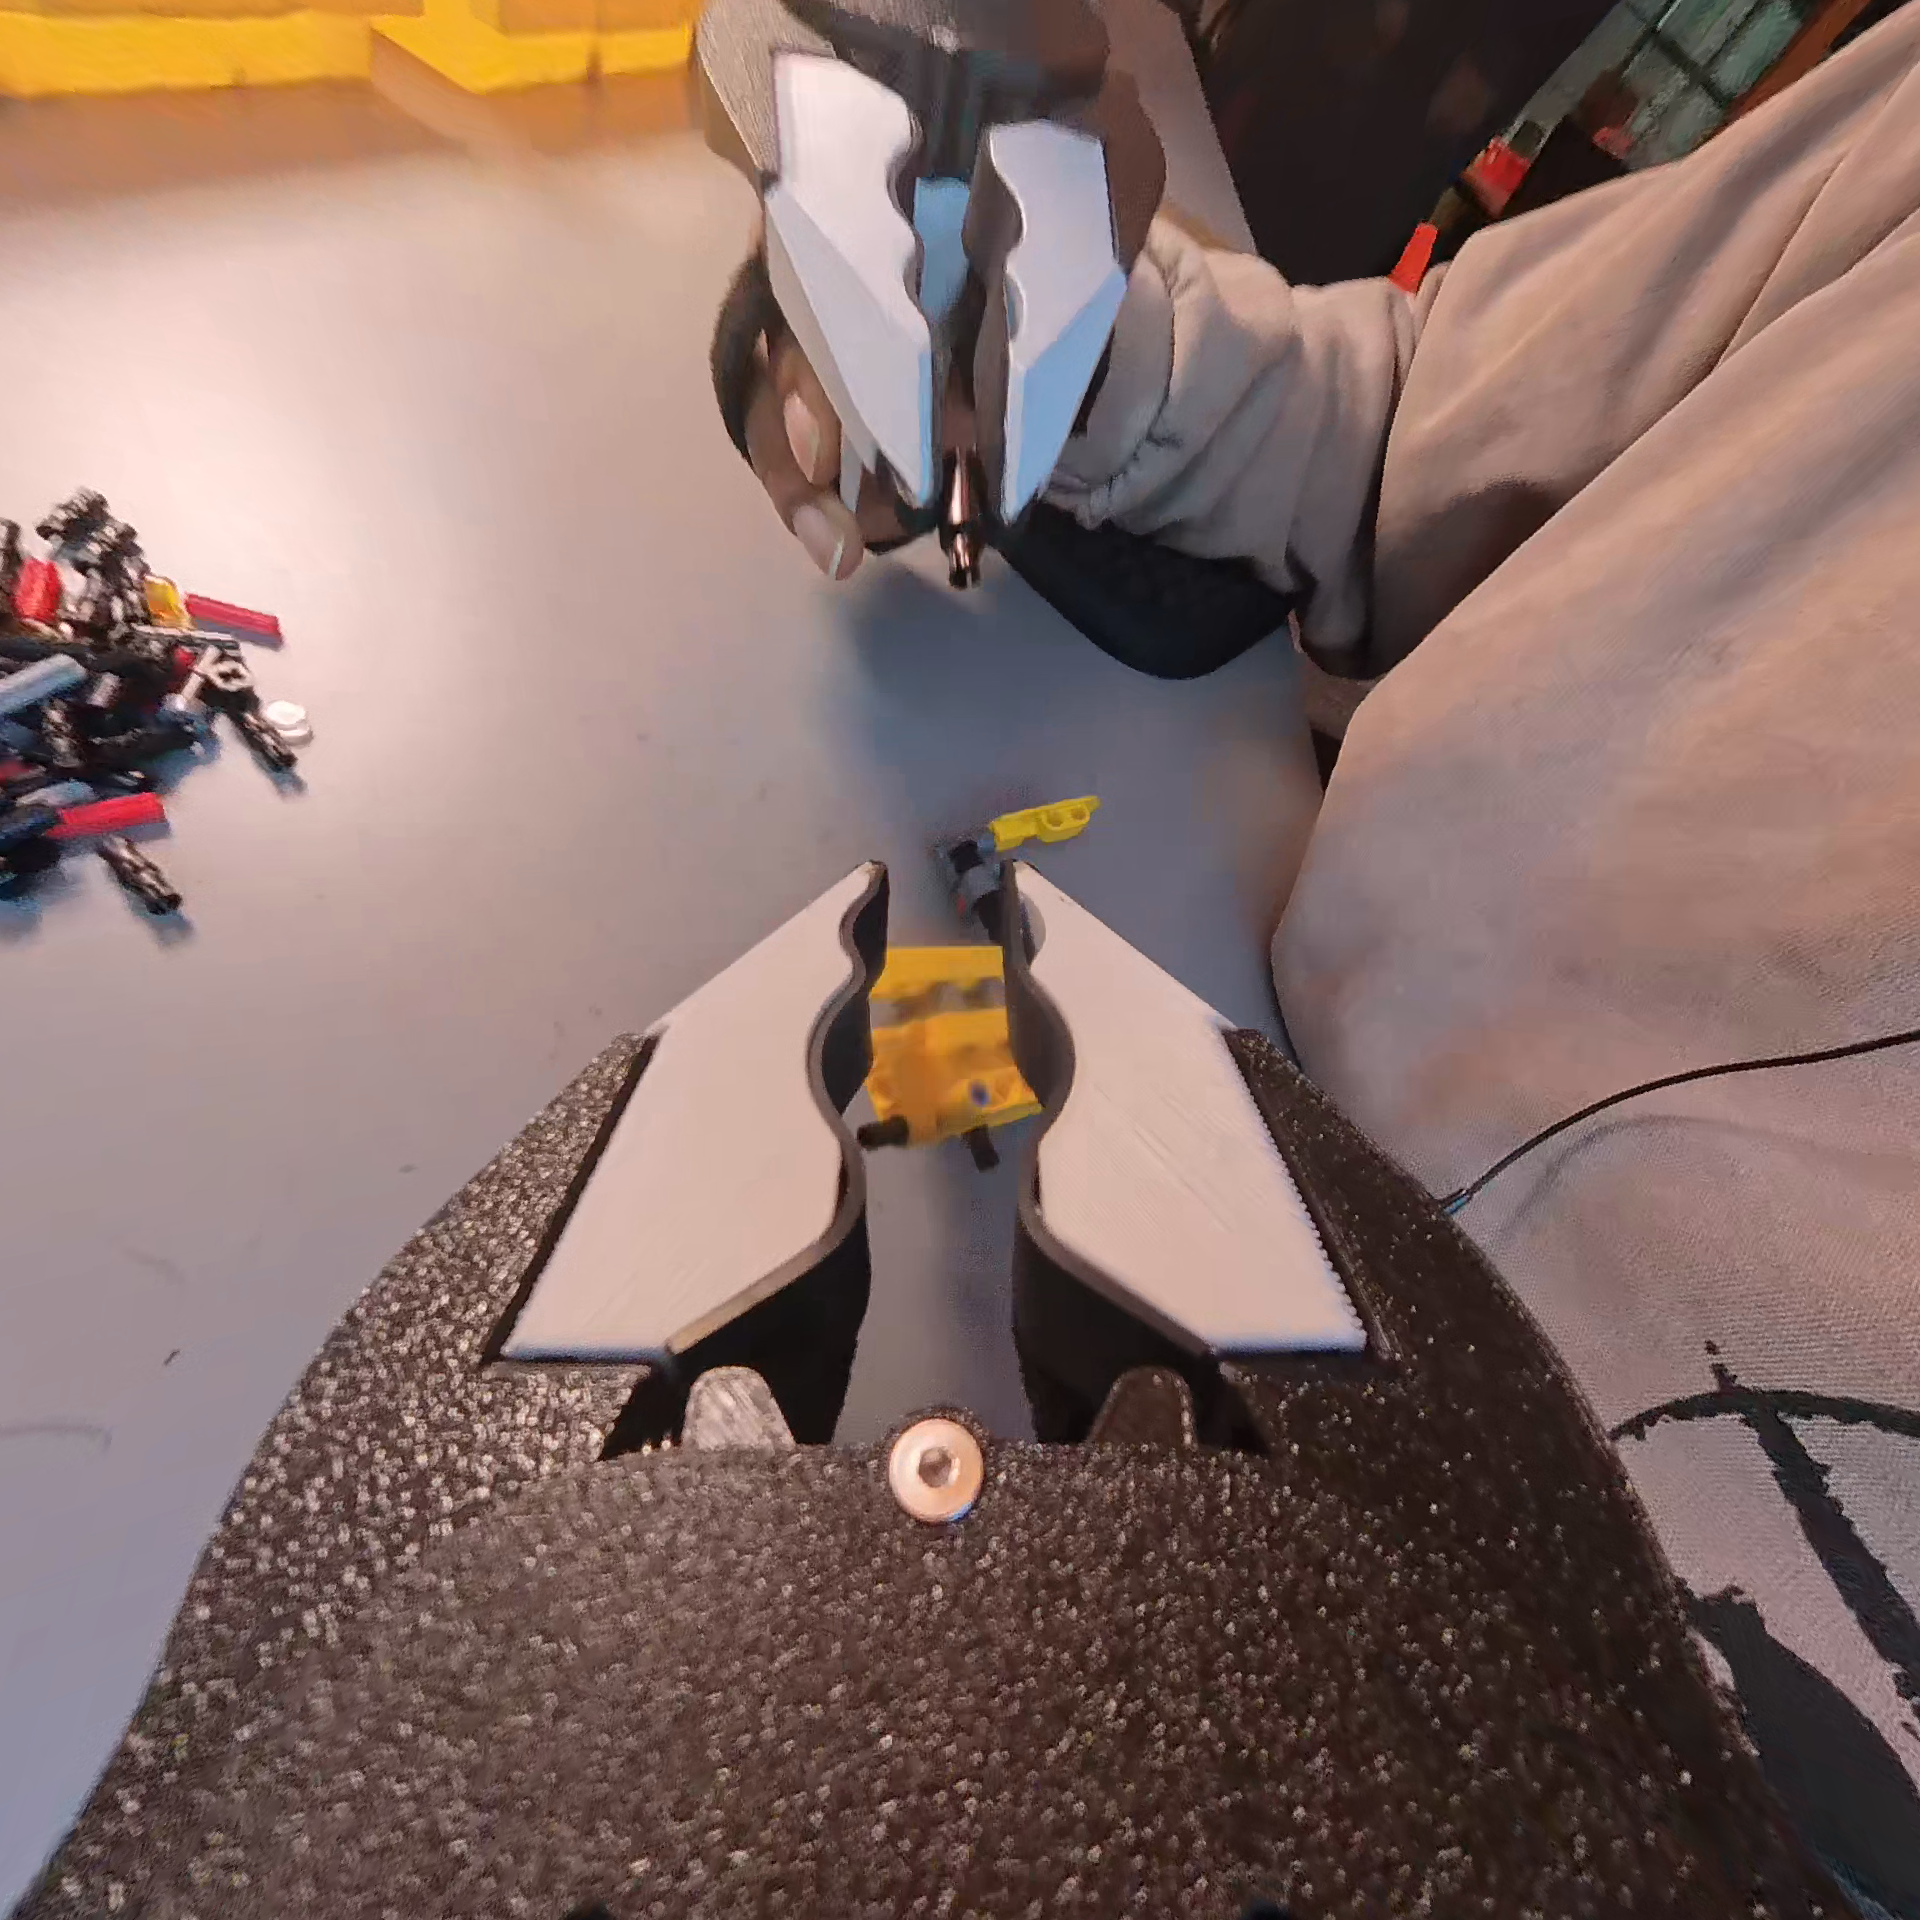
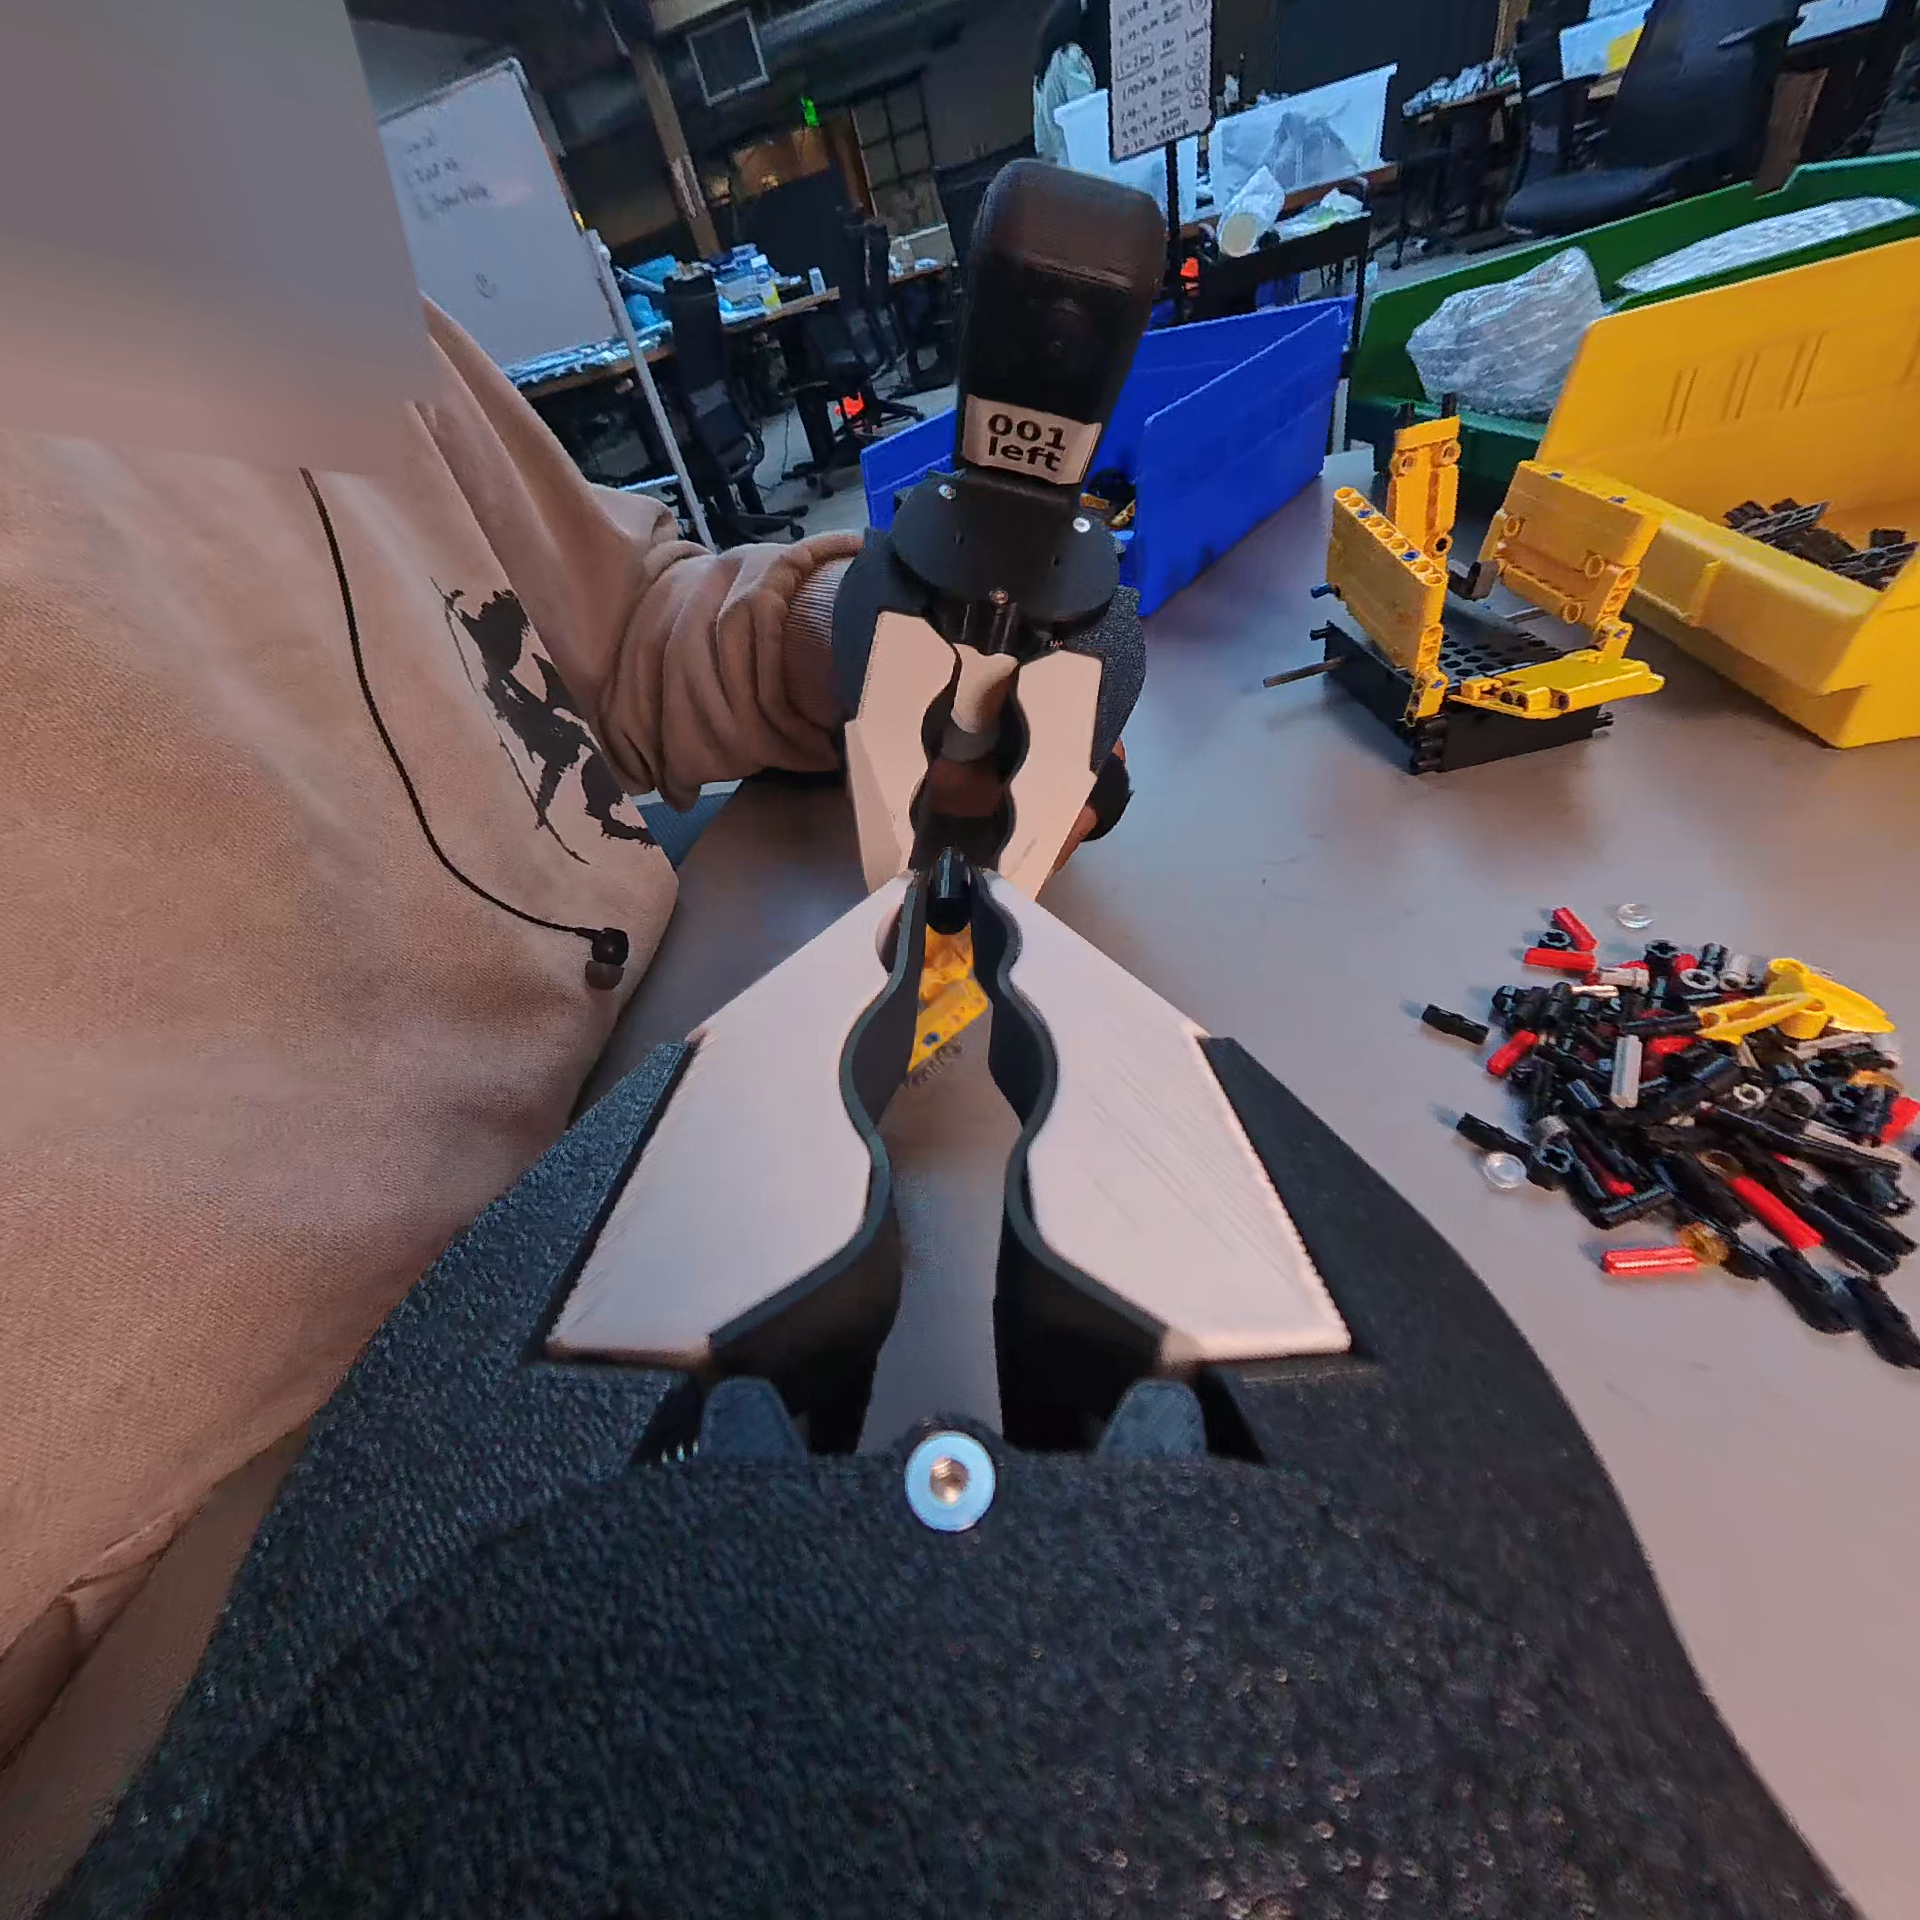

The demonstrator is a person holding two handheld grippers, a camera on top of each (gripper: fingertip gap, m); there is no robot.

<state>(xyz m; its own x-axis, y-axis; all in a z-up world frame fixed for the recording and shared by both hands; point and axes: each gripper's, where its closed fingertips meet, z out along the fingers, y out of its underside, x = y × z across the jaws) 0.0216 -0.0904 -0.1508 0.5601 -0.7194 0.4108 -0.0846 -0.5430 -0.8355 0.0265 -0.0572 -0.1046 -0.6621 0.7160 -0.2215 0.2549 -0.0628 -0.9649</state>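
Grey tabletop (image 1: 468, 436) | left gripper (image 1: 940, 883) spread, straddling yellow brick piece (image 1: 940, 1049) lying flat | right gripper (image 2: 948, 883) pinching black pin (image 2: 948, 883), opposite, tips pointing toward the piece.

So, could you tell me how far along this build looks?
Done: a partly built yellow-and-black model stands by the yellow bin. In hand: the right gripper pinches a black pin near the small yellow assembly between the left gripper's fingers; whether it is clamped is unclear. Left: a pile of loose pins lies apart.
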